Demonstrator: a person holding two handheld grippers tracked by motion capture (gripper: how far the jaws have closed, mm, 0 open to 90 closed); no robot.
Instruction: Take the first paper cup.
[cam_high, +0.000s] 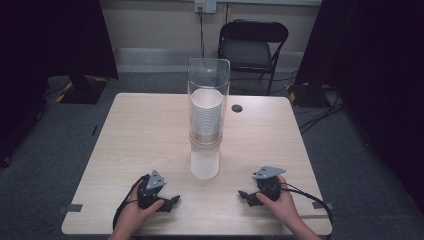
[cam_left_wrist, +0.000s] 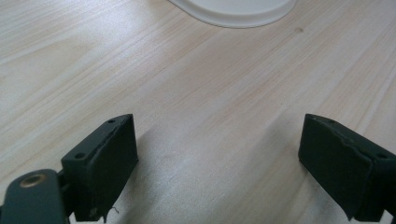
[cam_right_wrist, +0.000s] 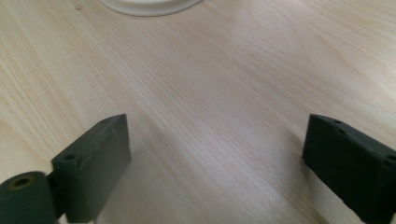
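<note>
One tall clear plastic tube (cam_high: 208, 80) holding one stack of white paper cups (cam_high: 206, 117) stands on one pale wooden tabletop (cam_high: 145, 135). One small black round disc (cam_high: 237, 108), two black hand-held grippers, left (cam_high: 171, 202) and right (cam_high: 243, 196); one black folding chair (cam_high: 252, 47).

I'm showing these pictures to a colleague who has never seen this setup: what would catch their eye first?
Most likely the tall clear tube standing upright at the middle of the wooden table, with a stack of white cups inside it. Next, the left gripper and the right gripper near the front edge, one on each side of the tube, both with jaws open and nothing between them. A black folding chair stands behind the table.
</note>
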